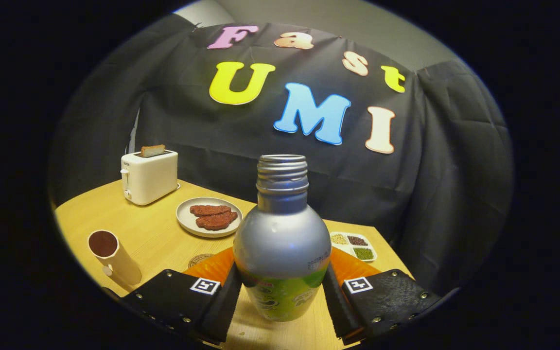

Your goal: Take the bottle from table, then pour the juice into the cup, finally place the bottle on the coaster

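Gripper (pixel 281 291) clamped on the bottle (pixel 282 243): both fingers press the lower body, one at 9 o'clock of it, one at 3 o'clock, jaws narrowed to bottle width. Bottle is metal, silver upper half, green label below, upright, threaded neck uncapped. Its base sits at or just above the wooden table (pixel 153 233); can't tell if it's touching.

Cup (pixel 113 257), cream, tall, dark inside, stands on the table at 9 o'clock of the bottle, well apart. Coaster (pixel 200 260), round, brownish, lies just ahead of the left finger, about 10 o'clock of the bottle, partly hidden.

Further out: plate (pixel 208 216) with two reddish-brown patties at 11 o'clock; white toaster (pixel 148 176) with a slice of toast sticking up, beyond the plate near the wall; small sectioned tray (pixel 354 245) of grains at 2 o'clock.
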### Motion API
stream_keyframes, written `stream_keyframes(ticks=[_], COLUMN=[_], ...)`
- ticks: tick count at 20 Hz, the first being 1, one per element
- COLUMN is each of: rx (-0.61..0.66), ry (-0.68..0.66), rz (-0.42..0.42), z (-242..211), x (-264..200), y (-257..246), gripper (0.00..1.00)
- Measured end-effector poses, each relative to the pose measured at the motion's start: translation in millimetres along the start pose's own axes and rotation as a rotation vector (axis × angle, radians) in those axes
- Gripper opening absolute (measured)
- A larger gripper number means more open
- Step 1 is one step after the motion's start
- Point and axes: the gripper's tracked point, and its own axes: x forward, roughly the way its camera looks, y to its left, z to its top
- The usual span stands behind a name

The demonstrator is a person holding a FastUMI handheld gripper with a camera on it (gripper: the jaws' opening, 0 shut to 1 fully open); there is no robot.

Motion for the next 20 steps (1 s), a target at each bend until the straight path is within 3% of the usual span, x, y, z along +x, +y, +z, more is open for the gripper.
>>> stream_keyframes(ticks=[9,20], rx=[-0.244,-0.492], ry=[-0.003,0.085], rz=[0.087,0.154], z=[25.8,-1.0], x=[-17.0,-7.2], y=[49.1,97.1], gripper=[0.78,0.79])
